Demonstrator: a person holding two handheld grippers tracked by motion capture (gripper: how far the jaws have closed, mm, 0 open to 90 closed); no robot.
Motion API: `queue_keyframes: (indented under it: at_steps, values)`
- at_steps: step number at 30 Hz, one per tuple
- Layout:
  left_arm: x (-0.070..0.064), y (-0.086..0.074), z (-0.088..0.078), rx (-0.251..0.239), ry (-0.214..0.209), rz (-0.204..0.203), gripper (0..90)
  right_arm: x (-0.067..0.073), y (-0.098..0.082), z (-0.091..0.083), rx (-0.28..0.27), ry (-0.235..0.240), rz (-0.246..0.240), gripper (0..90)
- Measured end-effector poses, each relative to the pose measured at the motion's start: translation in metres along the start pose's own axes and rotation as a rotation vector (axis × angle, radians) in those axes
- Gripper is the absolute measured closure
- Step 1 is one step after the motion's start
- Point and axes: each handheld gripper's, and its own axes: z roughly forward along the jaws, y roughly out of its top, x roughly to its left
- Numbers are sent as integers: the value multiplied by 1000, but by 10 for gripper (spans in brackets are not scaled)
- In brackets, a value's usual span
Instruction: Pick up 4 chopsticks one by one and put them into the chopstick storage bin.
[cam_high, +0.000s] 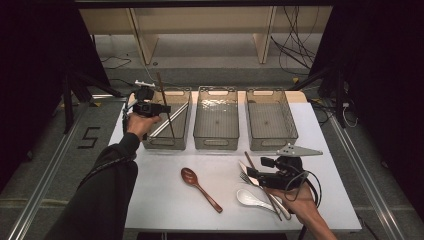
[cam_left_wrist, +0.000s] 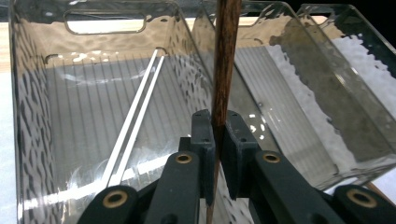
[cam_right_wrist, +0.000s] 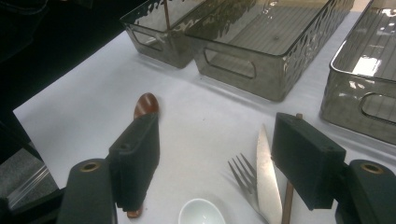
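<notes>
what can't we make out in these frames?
- Lower end of the brown chopstick: in the left gripper view it passes behind the shut left gripper and runs off the bottom edge.
- Fork and knife handles: cut off by the bottom edge of the right gripper view; in the high view the open right gripper covers them.
- White spoon: bowl partly cut off by the same edge.

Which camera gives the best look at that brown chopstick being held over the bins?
The left gripper view: the brown chopstick stands upright and close, pinched between the fingers. The high view shows it small above the left bin; the right gripper view catches only its far-off tip.
</notes>
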Motion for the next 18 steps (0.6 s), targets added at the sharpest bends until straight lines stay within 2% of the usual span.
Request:
queue_keyframes:
  at_steps: [5,11,18]
  values:
    - [3,-1,5,0,14,-16,827,1,0,0,-1,3,-1,332]
    - [3,-2,11,16,45,13,776,1,0,0,1,8,-2,332]
    - [-1,-1,1,1,30,-5,527,-1,-1,0,5,6,2,332]
